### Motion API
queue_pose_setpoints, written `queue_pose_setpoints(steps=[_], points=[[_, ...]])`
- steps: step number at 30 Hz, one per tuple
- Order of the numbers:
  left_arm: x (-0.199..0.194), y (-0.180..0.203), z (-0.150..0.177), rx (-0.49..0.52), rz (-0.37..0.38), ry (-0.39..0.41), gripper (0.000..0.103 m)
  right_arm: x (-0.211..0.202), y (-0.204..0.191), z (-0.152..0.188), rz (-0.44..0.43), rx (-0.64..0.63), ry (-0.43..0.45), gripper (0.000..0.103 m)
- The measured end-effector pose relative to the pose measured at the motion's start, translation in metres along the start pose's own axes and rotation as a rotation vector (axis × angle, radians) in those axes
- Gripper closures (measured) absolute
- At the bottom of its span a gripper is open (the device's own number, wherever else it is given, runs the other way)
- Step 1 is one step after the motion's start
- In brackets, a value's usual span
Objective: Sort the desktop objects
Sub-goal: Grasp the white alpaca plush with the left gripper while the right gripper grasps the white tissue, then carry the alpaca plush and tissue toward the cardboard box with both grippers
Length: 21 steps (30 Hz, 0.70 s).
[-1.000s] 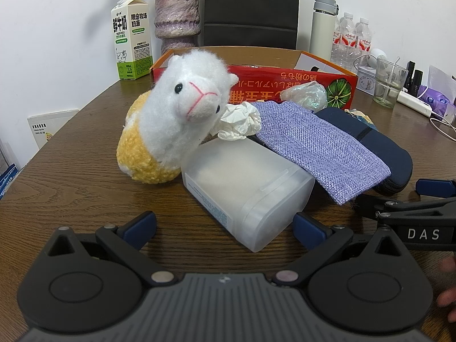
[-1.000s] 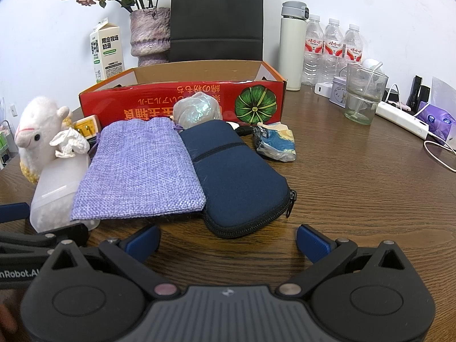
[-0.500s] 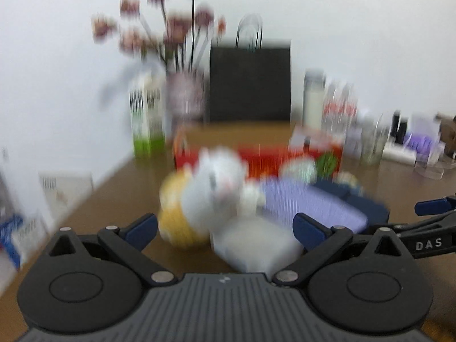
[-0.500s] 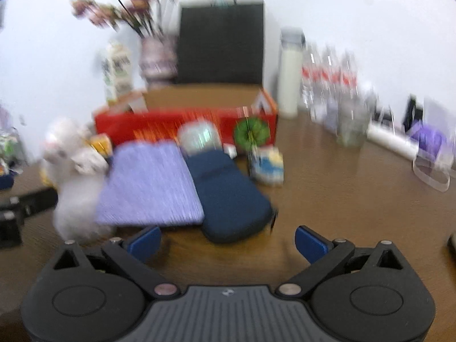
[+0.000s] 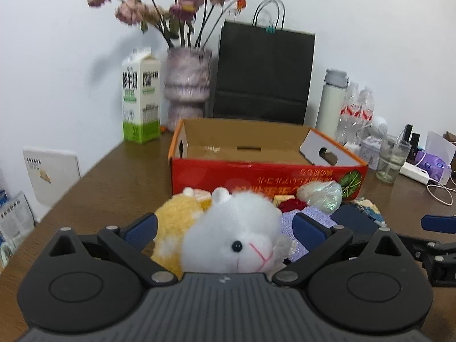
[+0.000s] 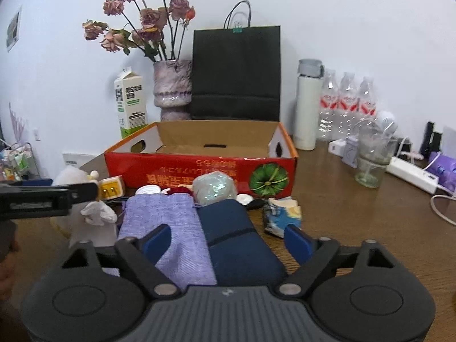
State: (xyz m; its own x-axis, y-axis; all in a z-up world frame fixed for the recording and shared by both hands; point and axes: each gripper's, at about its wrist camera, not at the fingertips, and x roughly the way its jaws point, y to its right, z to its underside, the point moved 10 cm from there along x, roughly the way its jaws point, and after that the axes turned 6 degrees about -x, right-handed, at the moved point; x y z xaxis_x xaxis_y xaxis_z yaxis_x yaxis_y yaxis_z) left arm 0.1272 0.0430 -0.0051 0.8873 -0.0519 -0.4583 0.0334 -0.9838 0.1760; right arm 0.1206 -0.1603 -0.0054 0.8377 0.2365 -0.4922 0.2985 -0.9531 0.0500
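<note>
Both tongs gape wide: left [image 5: 223,226] around fluffy white-and-yellow alpaca [image 5: 228,236], right [image 6: 228,238] closing

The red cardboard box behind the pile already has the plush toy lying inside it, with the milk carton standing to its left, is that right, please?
Not quite. The red cardboard box looks empty inside; the plush toy sits in front of it, between the fingers of the left claw, as the left wrist view shows. The milk carton does stand to its left.
</note>
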Motion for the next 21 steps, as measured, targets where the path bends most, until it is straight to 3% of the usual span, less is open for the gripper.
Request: queue_pose_setpoints(steps=[2, 3, 4, 9, 15, 18, 21], points=[[0.005, -0.001, 0.001, -0.014, 0.007, -0.007, 0.025, 0.002, -0.007, 0.0, -0.014, -0.021, 0.001, 0.019], [0.004, -0.003, 0.0, -0.021, -0.005, 0.005, 0.031, 0.004, -0.011, 0.0, -0.02, -0.033, 0.0, 0.019], [0.002, -0.003, -0.002, -0.017, 0.005, 0.017, 0.054, 0.004, -0.015, -0.001, -0.027, -0.042, 0.001, 0.019], [-0.009, -0.007, -0.014, -0.03, 0.018, 0.046, 0.059, 0.011, -0.045, -0.009, -0.1, -0.085, 0.01, 0.02], [-0.037, -0.041, -0.03, -0.182, 0.041, 0.116, 0.06, 0.023, -0.095, -0.026, -0.23, -0.129, 0.035, 0.027], [-0.041, -0.059, -0.033, -0.197, 0.009, 0.119, 0.06, 0.037, -0.114, -0.031, -0.27, -0.133, 0.02, 0.032], [-0.048, -0.07, -0.033, -0.222, -0.004, 0.115, 0.06, 0.051, -0.13, -0.03, -0.264, -0.168, 0.001, 0.045]])
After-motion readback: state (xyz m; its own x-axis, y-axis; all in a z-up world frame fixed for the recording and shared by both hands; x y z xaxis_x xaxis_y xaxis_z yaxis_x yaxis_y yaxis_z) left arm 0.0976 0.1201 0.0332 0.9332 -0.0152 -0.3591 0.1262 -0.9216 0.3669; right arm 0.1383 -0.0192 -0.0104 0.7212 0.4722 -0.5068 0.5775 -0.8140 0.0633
